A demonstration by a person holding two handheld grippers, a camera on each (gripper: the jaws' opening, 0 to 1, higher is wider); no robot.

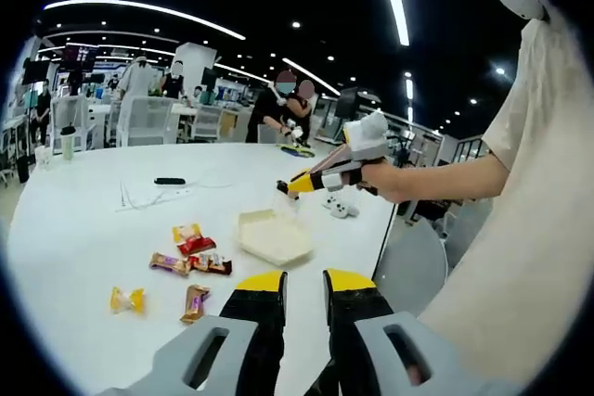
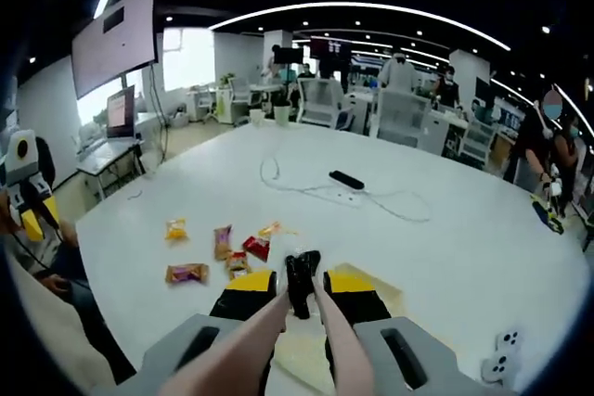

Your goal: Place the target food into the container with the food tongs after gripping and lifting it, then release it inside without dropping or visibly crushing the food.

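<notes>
tongs (image 2: 302,287) above container (image 1: 272,235), snacks (image 1: 193,263) beside

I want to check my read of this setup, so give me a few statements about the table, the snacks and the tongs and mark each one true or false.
1. The white container holds no food. True.
2. The tongs carry a snack packet. False: their black tips meet with nothing between them.
3. Several snack packets lie on the table beside the container. True.
4. The left gripper is clamped on a packet. False: it is open and holds nothing.
5. The right gripper holds the tongs. True.
6. The table is black. False: it is white.
</notes>
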